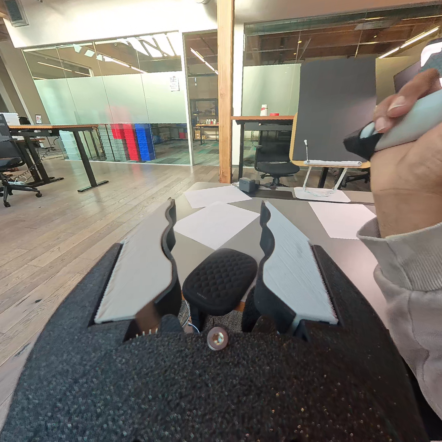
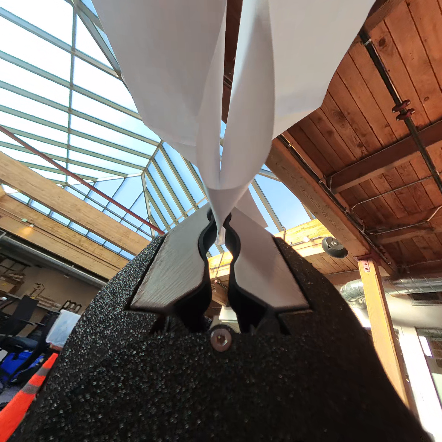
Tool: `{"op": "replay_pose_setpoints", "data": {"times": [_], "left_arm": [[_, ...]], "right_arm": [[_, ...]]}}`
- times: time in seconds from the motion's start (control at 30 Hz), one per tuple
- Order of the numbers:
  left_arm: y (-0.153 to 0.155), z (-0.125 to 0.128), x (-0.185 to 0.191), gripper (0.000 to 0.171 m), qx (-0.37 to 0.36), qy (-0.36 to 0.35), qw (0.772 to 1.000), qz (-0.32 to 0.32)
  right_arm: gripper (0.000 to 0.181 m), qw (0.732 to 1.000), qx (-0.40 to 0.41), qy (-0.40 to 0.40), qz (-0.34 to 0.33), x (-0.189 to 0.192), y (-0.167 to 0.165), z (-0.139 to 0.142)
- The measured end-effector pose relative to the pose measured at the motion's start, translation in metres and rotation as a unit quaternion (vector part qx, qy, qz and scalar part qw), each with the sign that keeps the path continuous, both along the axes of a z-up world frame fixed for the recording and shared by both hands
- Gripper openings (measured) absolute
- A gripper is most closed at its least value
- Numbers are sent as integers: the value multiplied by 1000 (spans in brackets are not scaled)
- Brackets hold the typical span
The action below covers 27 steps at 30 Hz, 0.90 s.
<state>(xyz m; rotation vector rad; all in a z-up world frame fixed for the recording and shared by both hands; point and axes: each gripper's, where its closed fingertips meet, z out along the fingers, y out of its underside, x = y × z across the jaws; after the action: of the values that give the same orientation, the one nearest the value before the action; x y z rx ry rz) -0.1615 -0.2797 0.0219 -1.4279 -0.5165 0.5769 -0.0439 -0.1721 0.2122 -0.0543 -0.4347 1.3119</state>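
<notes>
Paper (image 2: 215, 95) is pinched by a corner in the right gripper (image 2: 220, 221), tilted ceilingward so it drapes overhead; left gripper (image 1: 216, 203) gapes empty above sheets (image 1: 215, 223) on the worktop (image 1: 287, 210).

- I see a black padded armrest (image 1: 220, 281) between the left jaws.
- Beyond the jaws, two white sheets (image 1: 216, 223) lie on the table (image 1: 296, 210).
- Dark board (image 1: 334, 110) stands farther right.
</notes>
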Motion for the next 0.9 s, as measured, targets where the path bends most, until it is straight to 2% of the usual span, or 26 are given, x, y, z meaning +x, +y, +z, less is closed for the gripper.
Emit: {"op": "replay_pose_setpoints", "data": {"times": [0.3, 0.43, 0.57, 0.8, 0.9], "left_arm": [[37, 2, 25, 71, -6, 19, 998, -56], [51, 2, 30, 71, -7, 21, 997, -76], [64, -1, 29, 71, -10, 20, 996, -88], [68, -8, 19, 73, -14, 12, 996, -83], [63, -11, 14, 73, -13, 9, 997, -73]], "right_arm": [[0, 991, -13, -129, -39, -122, 41, -36], [0, 987, -11, -157, -45, -143, 51, -44], [0, 991, -8, -130, -40, -113, 51, -33], [0, 998, 8, -44, -36, -4, 32, -10], [0, 999, 9, -30, -31, 8, 29, -7]]}}
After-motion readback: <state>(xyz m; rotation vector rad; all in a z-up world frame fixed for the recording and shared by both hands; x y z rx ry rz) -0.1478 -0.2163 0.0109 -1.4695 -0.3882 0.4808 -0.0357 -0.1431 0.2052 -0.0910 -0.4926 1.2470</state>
